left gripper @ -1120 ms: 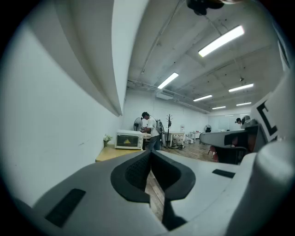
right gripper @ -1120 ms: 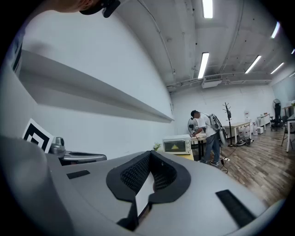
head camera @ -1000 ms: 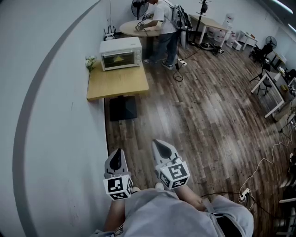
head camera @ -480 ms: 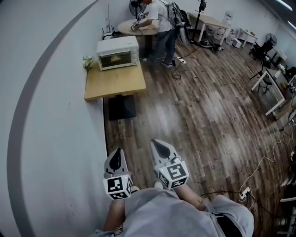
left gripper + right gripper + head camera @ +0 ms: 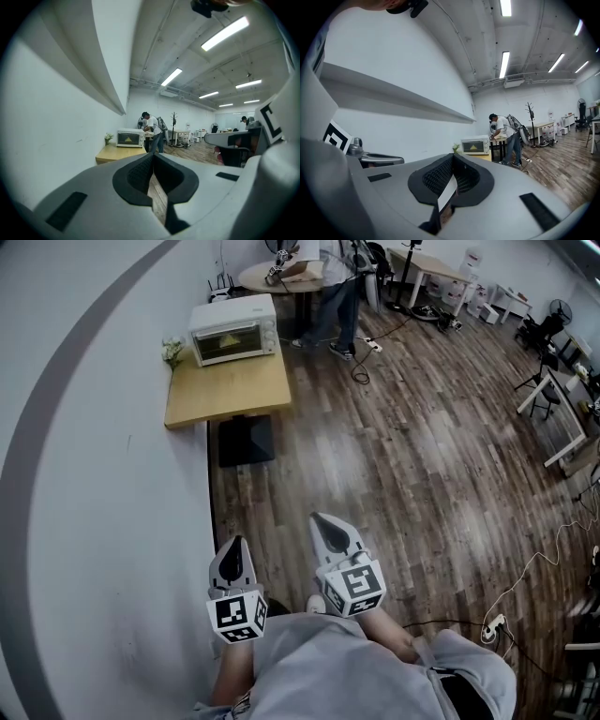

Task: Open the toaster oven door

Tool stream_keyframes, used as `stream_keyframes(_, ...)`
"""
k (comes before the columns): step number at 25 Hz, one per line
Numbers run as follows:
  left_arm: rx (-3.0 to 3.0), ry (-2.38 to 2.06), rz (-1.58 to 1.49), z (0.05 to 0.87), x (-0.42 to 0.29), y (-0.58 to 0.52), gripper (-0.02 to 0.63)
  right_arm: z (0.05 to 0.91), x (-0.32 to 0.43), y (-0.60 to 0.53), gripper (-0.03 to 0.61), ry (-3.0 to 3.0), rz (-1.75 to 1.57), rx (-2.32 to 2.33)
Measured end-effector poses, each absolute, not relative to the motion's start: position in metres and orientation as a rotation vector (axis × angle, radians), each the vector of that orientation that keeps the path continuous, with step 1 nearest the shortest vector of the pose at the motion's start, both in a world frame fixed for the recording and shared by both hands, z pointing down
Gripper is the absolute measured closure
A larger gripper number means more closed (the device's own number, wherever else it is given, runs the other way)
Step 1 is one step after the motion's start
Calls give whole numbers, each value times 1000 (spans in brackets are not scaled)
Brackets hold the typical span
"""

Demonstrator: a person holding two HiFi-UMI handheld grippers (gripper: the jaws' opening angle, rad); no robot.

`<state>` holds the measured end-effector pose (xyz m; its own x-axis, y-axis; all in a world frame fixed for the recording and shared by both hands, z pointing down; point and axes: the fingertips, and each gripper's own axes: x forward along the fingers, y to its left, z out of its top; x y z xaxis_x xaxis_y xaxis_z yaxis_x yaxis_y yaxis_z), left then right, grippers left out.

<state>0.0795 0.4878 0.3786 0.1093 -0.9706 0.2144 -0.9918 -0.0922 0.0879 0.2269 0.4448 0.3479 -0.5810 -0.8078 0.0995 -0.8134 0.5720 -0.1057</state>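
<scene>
head view has the white toaster oven (image 5: 234, 329) far off at the top of the frame, door shut, with a yellowish shape showing through its glass. it sits at the far end of a wooden counter (image 5: 225, 390) that runs along the white wall (image 5: 103, 474), and a small bunch of flowers (image 5: 172, 351) stands just beside its left side. a dark base (image 5: 246, 439) shows under the near edge of the counter.

behind the oven a person (image 5: 333, 287) leans over a round table (image 5: 267, 276). wood floor (image 5: 394, 456) lies between the counter and the grippers, which are well apart from the oven.

the left gripper (image 5: 234, 554) and right gripper (image 5: 326, 531) are held side by side low in the frame, pointing toward the counter (each with its marker cube nearest the body). in the left gripper view the jaws meet at the tip with nothing between them, and the oven (image 5: 130, 138) is small ahead. the right gripper view shows the same: jaws together, empty, the oven (image 5: 475, 146) ahead.
</scene>
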Motion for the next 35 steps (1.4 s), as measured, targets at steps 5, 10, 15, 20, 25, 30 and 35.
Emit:
stream_keyframes(5,2165,-1941,185,388,92,479,611,357,245,432,580,-2727,258,1446)
stream_keyframes(10,2188,-1931,179,385,94,450,611,361,245,405,580,-2715,274,1454)
stream_keyframes(15,2198,-1903,177,391,87,419,611,362,235,374,580,-2701,268,1464)
stream_keyframes(20,2220,-1889,145,387,66,372,611,362,216,334,580,-2674,263,1484)
stream_keyframes(25,2237,-1858,137,388,35,331,611,361,183,296,580,-2651,262,1509)
stream_keyframes(30,2260,-1816,143,388,-1,290,611,361,147,255,580,-2619,275,1548)
stream_keyframes(35,2291,-1768,145,387,-31,260,611,360,110,224,580,-2599,283,1578)
